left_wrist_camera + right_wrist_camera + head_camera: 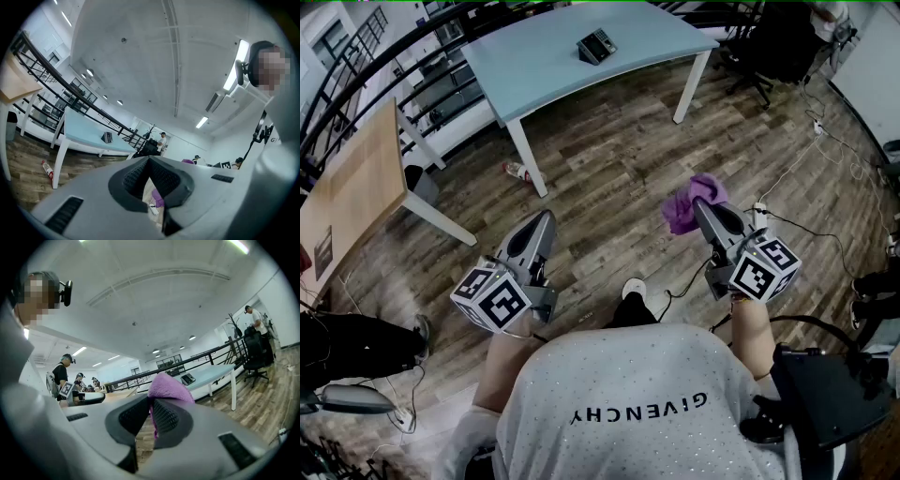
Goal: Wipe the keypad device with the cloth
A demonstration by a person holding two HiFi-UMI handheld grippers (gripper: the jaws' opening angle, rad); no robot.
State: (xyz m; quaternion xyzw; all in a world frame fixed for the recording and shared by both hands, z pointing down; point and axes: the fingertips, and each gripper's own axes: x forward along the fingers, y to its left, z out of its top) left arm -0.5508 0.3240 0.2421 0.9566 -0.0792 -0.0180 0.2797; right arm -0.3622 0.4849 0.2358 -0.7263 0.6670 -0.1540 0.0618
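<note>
Keypad device [596,45], a small dark box with a grey face, lies on the smooth pale-blue table [534,80], well apart from both grippers; judged: wiping not yet begun, the approach is still to do. Right gripper [700,204] fingers are clamped on the soft, fuzzy purple cloth [679,212], which bunches above the tips. Left gripper [546,219] fingers are closed together with nothing between them.

Pale grey studded tee [637,394]; L tool [542,223], R tool [703,208] grey, b/w marker cubes [492,298].
</note>
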